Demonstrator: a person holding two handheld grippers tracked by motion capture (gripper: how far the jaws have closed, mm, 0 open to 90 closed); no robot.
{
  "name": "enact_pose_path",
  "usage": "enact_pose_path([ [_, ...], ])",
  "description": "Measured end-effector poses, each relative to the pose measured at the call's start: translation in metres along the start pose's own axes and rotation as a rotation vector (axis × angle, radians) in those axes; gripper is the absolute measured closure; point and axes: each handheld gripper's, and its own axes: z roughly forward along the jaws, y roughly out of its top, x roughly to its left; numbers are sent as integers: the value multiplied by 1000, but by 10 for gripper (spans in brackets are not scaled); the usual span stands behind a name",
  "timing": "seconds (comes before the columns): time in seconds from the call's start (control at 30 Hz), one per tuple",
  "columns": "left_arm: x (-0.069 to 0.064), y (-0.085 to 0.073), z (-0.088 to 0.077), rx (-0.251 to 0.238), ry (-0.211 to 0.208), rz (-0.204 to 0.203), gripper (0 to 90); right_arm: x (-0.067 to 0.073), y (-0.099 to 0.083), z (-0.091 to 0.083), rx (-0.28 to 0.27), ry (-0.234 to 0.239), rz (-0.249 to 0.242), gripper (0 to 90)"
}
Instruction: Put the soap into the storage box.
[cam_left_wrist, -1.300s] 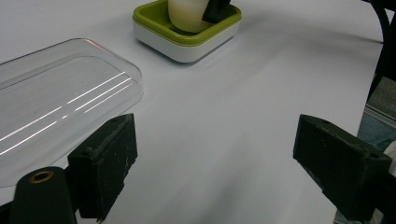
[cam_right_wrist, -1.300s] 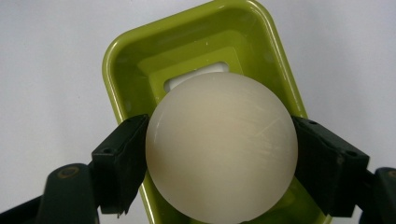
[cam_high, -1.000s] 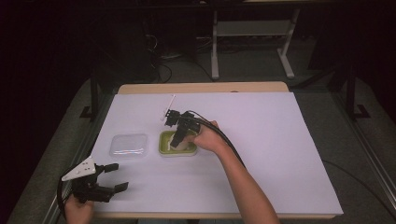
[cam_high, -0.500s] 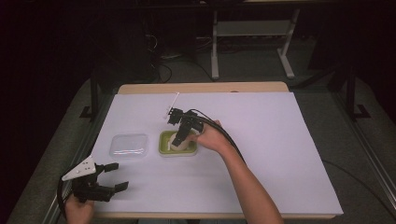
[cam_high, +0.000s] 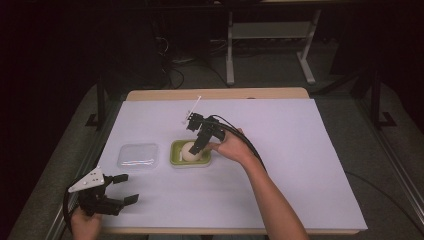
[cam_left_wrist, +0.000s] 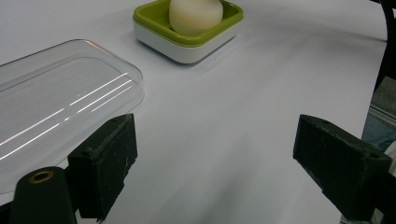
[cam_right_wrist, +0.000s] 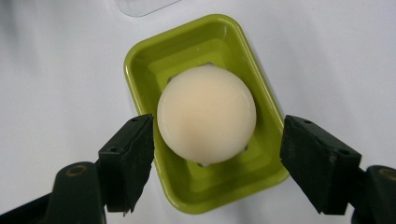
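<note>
Green tray (cam_high: 190, 163), glossy plastic, rounded rectangle: holds a smooth cream ball (cam_right_wrist: 206, 120). Clear lid (cam_high: 137, 156), flat, just left of tray. Right gripper (cam_right_wrist: 215, 158) above tray, jaws apart beside ball. Left gripper (cam_high: 121, 188) well left of tray, jaws apart, empty.

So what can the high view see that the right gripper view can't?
The high view alone takes in the whole table, the person's hands, the left gripper held open near the front edge, and the full clear lid. The right gripper view alone shows its open jaws flanking the pale round ball, apparently not touching it. Both show the ball sitting in the green tray.
</note>
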Motion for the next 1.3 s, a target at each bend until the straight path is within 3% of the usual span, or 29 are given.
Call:
enact_pose_path([
  [0.77, -2, 0, 0, -2, -1, 2, 129, -5, -32, -26, -35, -19, 43, 253],
  [1.3, -2, 0, 0, -1, 0, -1, 129, -8, -65, -40, -63, -38, 84, 252],
])
